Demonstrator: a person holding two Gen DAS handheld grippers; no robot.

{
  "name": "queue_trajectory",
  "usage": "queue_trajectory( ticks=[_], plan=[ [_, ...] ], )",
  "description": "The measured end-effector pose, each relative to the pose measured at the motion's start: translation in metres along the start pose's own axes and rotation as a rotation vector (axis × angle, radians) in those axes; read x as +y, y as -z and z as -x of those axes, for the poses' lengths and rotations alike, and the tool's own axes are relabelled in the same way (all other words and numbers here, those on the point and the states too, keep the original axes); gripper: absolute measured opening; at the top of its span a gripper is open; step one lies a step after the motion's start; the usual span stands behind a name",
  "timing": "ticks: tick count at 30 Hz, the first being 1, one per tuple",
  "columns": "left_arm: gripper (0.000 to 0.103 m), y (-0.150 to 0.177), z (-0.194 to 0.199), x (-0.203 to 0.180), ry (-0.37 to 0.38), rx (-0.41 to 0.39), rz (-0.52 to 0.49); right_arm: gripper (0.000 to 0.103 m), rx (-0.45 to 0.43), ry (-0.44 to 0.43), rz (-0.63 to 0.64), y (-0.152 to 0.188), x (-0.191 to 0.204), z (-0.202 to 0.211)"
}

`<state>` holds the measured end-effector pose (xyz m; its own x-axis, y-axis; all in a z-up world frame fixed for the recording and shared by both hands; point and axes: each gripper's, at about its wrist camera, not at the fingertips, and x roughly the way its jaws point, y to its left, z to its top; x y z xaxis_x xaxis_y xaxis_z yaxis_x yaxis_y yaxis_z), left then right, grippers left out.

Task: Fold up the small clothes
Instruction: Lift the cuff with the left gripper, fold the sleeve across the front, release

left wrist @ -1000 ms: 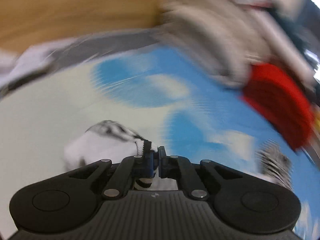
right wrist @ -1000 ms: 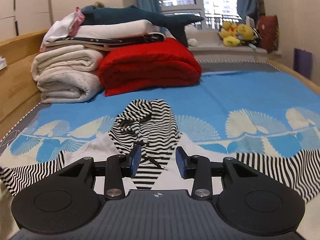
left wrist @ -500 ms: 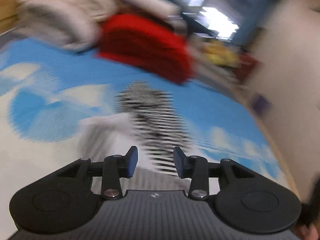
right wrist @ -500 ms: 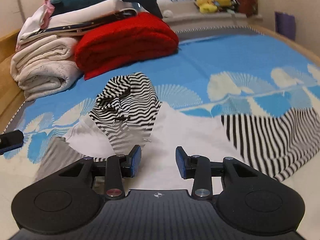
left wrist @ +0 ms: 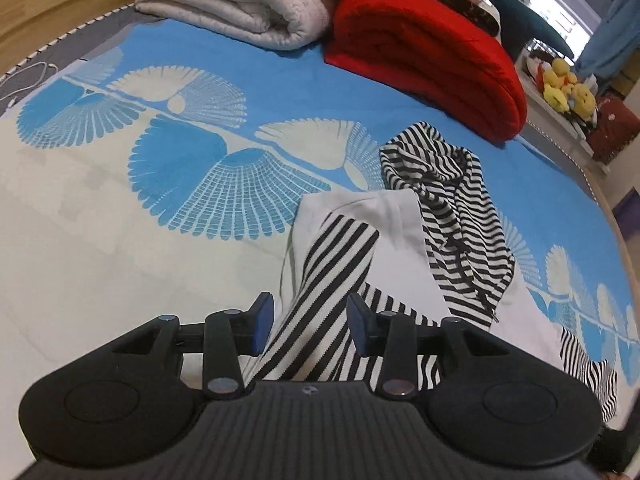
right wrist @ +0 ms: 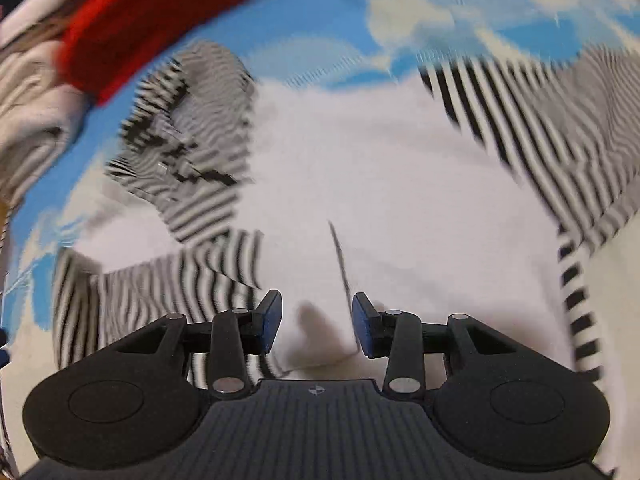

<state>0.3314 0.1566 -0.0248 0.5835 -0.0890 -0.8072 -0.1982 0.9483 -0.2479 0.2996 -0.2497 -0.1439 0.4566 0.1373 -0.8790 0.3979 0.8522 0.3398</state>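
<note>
Since 1 second ago the left gripper point(left wrist: 311, 326) has let go of the striped cuff it was pinching; its jaws have just been opening and are now standing apart, with the folded-in striped sleeve point(left wrist: 328, 276) lying below and between them, neither pad pressing on it. Over the same second the right gripper point(right wrist: 316, 328) has been dropping toward the cloth, and its view is now smeared with blur. Its jaws are also standing apart, hanging over the white body of the hoodie point(right wrist: 400, 184) near the lower hem, and no cloth is caught between the pads.

Across the middle of the blue-and-cream bedspread point(left wrist: 160, 168) the hoodie is lying flat. Its striped hood point(left wrist: 440, 184) is pointing toward the folded red blanket point(left wrist: 424, 52). 1 sleeve is lying folded across the white front, while the other striped sleeve point(right wrist: 560, 132) is spreading outward to the right in the right wrist view.

To the left of the garment, the bedspread is lying bare out to its striped border. At the far end, the red blanket and the folded grey-white quilt point(left wrist: 248, 4) are sitting well apart from the hood, leaving blue cloth showing between them.
</note>
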Motion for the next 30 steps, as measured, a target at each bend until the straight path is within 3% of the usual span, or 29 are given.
queue_trajectory(
  ticks=[4,5,6,9,12,14,16,18,21,23,25,28,30],
  plan=[
    [0.043,-0.002,-0.005,-0.004,0.001,0.01,-0.016,0.037,-0.011,0.044,0.05,0.001,0.009,-0.015],
    [0.043,-0.004,-0.006,-0.004,0.002,0.009,-0.02,0.016,-0.017,0.035,0.095,0.002,0.017,-0.013],
    [0.043,-0.005,-0.007,-0.005,0.004,0.008,-0.026,0.005,-0.023,0.015,0.125,0.004,0.023,-0.011],
    [0.043,-0.008,-0.011,-0.008,0.007,0.014,-0.033,0.004,-0.1,-0.062,0.188,0.002,0.036,0.009],
    [0.043,-0.009,-0.015,-0.013,0.012,0.018,-0.045,0.004,-0.302,-0.137,0.241,-0.011,0.039,0.054],
    [0.043,-0.007,-0.019,-0.017,0.014,0.026,-0.059,0.004,-0.425,-0.145,0.251,-0.018,0.031,0.08],
    [0.043,-0.005,-0.022,-0.019,0.014,0.033,-0.077,0.004,-0.5,-0.095,0.249,-0.025,0.018,0.094],
    [0.043,-0.002,-0.027,-0.021,0.007,0.048,-0.096,0.005,-0.479,-0.003,0.21,-0.032,0.002,0.086],
    [0.043,0.002,-0.035,-0.024,0.002,0.08,-0.113,0.009,-0.318,0.078,0.114,-0.044,-0.025,0.057],
    [0.043,0.007,-0.04,-0.027,0.012,0.097,-0.131,0.009,-0.296,0.071,0.032,-0.048,-0.038,0.053],
    [0.043,0.014,-0.046,-0.032,0.033,0.126,-0.159,0.012,-0.308,0.051,0.043,-0.049,-0.036,0.056],
    [0.043,0.03,-0.062,-0.041,0.078,0.199,-0.202,0.03,-0.274,-0.03,0.091,-0.048,-0.026,0.053],
    [0.043,0.044,-0.077,-0.043,0.095,0.257,-0.234,0.032,-0.193,-0.073,0.097,-0.048,-0.023,0.039]
  ],
)
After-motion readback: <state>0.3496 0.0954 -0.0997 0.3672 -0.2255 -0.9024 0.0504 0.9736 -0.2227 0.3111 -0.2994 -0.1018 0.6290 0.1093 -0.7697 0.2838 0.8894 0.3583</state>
